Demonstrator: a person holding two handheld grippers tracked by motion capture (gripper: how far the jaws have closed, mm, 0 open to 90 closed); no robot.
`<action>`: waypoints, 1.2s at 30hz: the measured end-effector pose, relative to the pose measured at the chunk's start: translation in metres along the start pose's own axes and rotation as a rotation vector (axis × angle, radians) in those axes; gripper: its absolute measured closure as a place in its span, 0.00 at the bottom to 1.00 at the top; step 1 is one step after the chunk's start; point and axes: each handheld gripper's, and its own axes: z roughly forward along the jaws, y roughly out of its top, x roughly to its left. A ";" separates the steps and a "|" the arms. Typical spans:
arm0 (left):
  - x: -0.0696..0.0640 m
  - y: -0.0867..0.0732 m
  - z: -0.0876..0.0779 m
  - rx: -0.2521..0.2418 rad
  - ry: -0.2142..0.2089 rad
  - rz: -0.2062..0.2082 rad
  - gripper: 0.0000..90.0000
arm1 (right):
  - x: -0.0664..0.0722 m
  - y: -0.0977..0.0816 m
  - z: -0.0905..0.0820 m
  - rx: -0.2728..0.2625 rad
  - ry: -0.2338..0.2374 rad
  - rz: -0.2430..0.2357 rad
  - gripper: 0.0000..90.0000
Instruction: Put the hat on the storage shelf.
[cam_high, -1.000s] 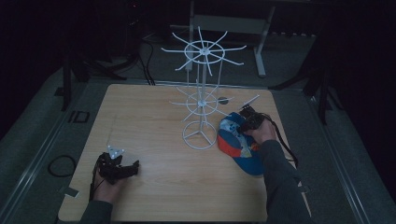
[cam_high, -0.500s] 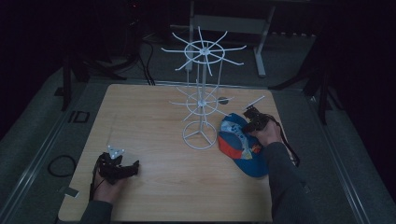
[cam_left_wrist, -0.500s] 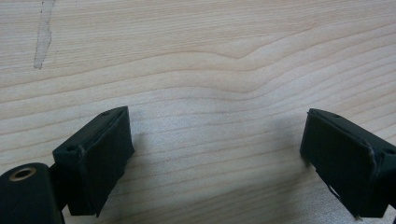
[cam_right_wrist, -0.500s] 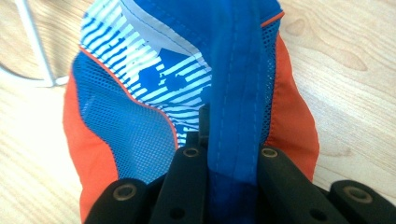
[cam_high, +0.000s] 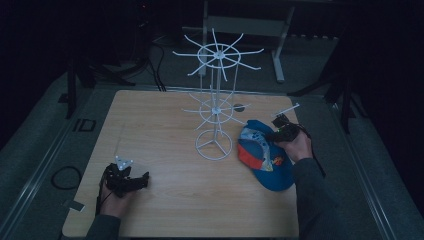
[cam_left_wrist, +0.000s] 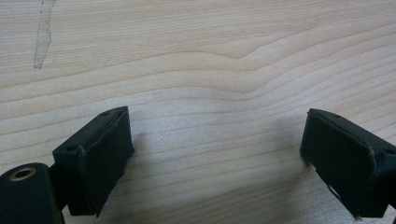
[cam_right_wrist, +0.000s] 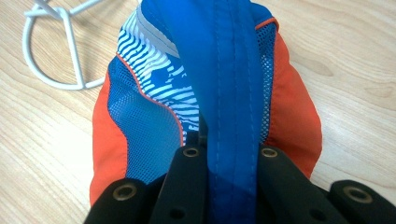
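A blue, orange and white cap (cam_high: 262, 155) lies on the wooden table (cam_high: 165, 125), right of a white wire rack (cam_high: 216, 100). My right gripper (cam_high: 281, 130) sits at the cap's far edge, shut on a fold of the blue fabric (cam_right_wrist: 231, 140), which runs up between its jaws. The rack's ring base (cam_right_wrist: 60, 56) shows at the upper left of the right gripper view. My left gripper (cam_high: 137, 180) rests near the table's front left corner. It is open, its pads (cam_left_wrist: 100, 158) wide apart over bare wood.
The rack's round base (cam_high: 213, 145) stands just left of the cap, with wire arms spreading out at two heights. A pale scuff (cam_left_wrist: 43, 32) marks the wood ahead of the left gripper. Dark floor and stands surround the table.
The right hand and gripper have shifted slightly right and back along the cap's far edge. The left gripper has stayed where it was.
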 end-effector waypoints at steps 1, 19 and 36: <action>0.000 0.000 0.000 0.000 0.000 0.000 0.11 | 0.000 -0.001 -0.002 -0.010 0.000 -0.001 0.98; 0.000 0.000 0.000 0.000 0.000 0.000 0.11 | -0.002 -0.007 -0.038 -0.168 0.018 0.006 0.98; 0.000 0.000 0.000 0.000 0.000 0.000 0.11 | -0.012 -0.011 -0.067 -0.301 0.075 0.045 0.98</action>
